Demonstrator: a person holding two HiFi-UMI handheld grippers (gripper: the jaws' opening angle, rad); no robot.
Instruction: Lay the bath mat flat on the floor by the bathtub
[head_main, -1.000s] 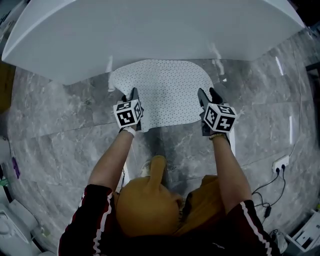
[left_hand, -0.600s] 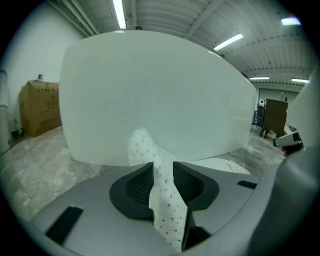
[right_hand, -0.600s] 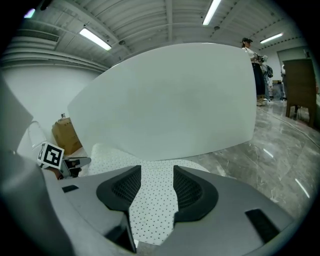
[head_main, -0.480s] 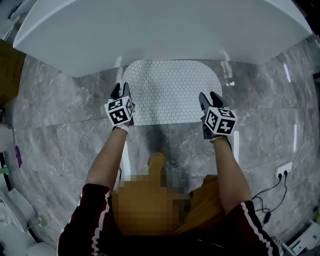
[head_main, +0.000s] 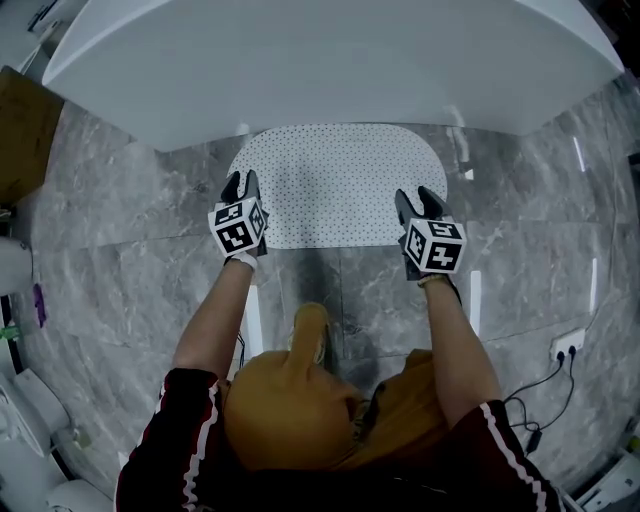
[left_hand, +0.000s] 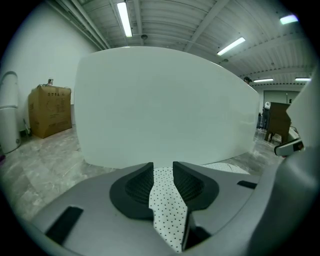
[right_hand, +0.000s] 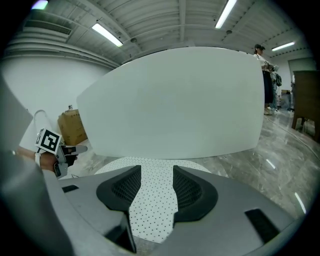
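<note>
Bath mat (head_main: 330, 185) is down on the floor (head_main: 130, 230), at 12 o'clock from me, its far edge tucked right against the bathtub (head_main: 330, 60). White, thin, floppy sheet, covered in small dark dots, far corners rounded, near edge straight. It lies flat, no folds I can see. The floor is glossy grey marbled tile. The tub is a smooth white shell with a curved wall.

Left gripper (head_main: 240, 185) sits at the mat's 8 o'clock corner, just off the edge. Its jaws have just been opening and now stand wide apart, gripping nothing. In the left gripper view I only see dotted mat (left_hand: 165, 200) through the gap, not pinched. Right gripper (head_main: 420, 198) is at the 4 o'clock corner, its ribbed black pads well apart, with the mat (right_hand: 150, 200) lying on the tile below them, not gripped.

Versus a second ago: the left near corner was lifted and rumpled in the left jaws, and the mat outline was skewed. Now it is a clean rounded rectangle (the left side spread out toward 9 o'clock).
</note>
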